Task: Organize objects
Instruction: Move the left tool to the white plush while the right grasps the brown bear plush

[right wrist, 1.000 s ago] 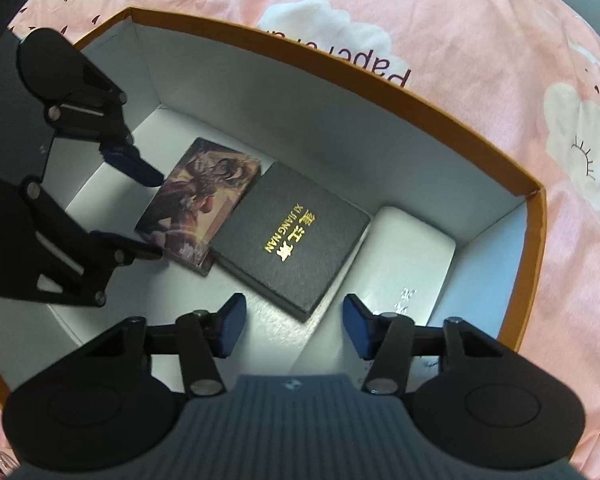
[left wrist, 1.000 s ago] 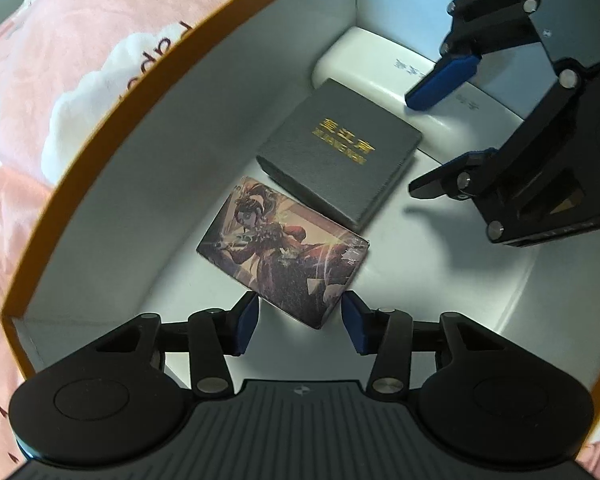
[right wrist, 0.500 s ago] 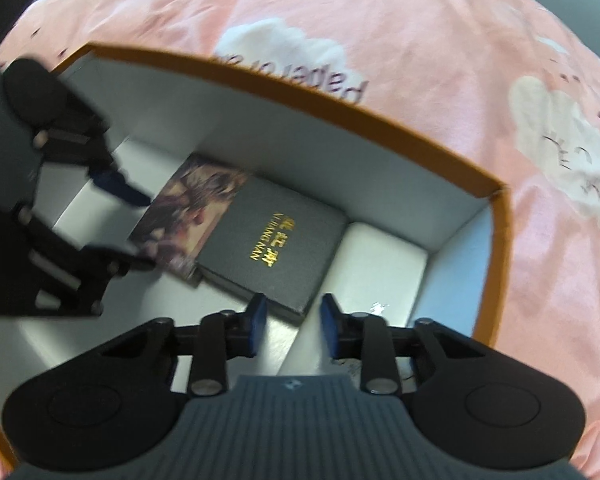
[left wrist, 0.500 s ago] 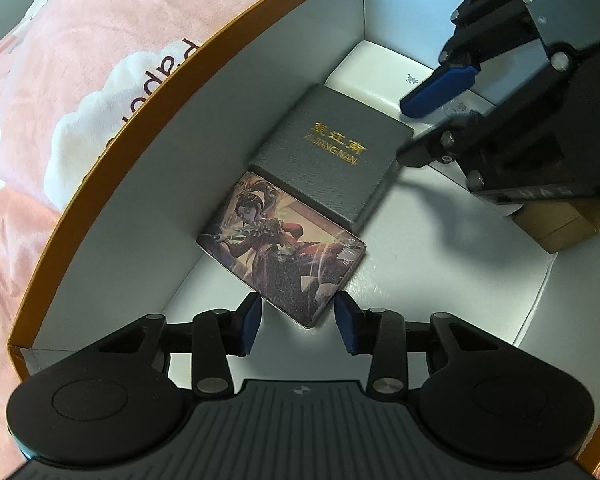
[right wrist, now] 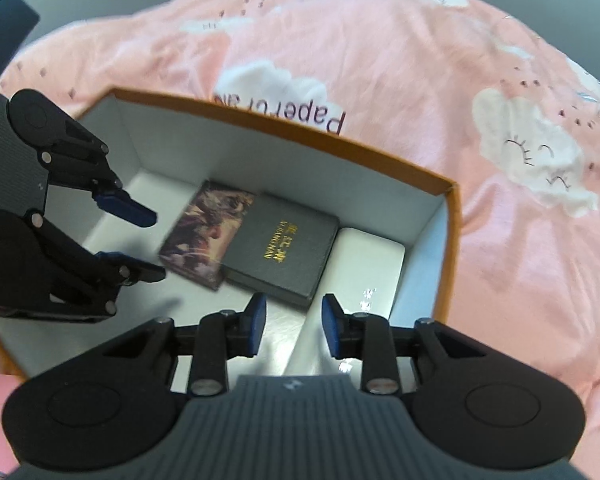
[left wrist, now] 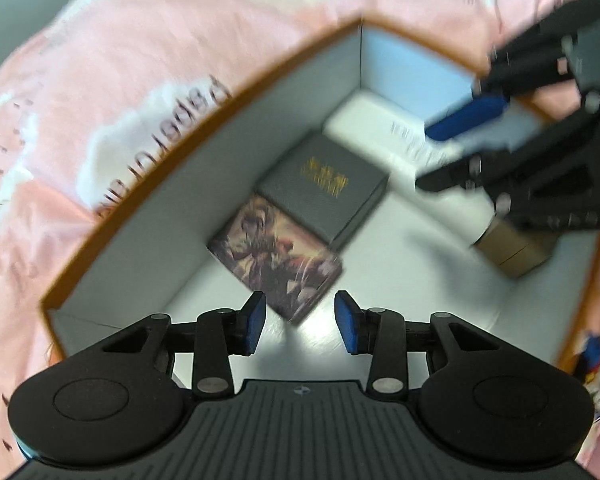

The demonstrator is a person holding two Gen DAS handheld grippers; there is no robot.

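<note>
An orange-rimmed cardboard box point(right wrist: 332, 136) with a white inside holds three flat items in a row: a picture-printed card box point(left wrist: 276, 256) point(right wrist: 208, 232), a black box with gold lettering point(left wrist: 324, 184) point(right wrist: 280, 248), and a white case point(left wrist: 380, 128) point(right wrist: 364, 268). A small tan box point(left wrist: 516, 252) lies by the right wall in the left wrist view. My left gripper point(left wrist: 300, 322) hovers open above the card box, holding nothing. My right gripper point(right wrist: 292, 326) hangs above the white case and black box with its jaws opening and nothing between them.
The box rests on a pink cloth point(right wrist: 420, 60) printed with white clouds and dark lettering. A small colourful object point(left wrist: 592, 356) lies on the cloth outside the box's right wall. A dark panel point(right wrist: 0, 28) stands at the far left.
Both grippers have risen out of the box, so more of its rim and the pink cloth shows. The right jaws narrowed, then widened a little. The three flat items have not moved.
</note>
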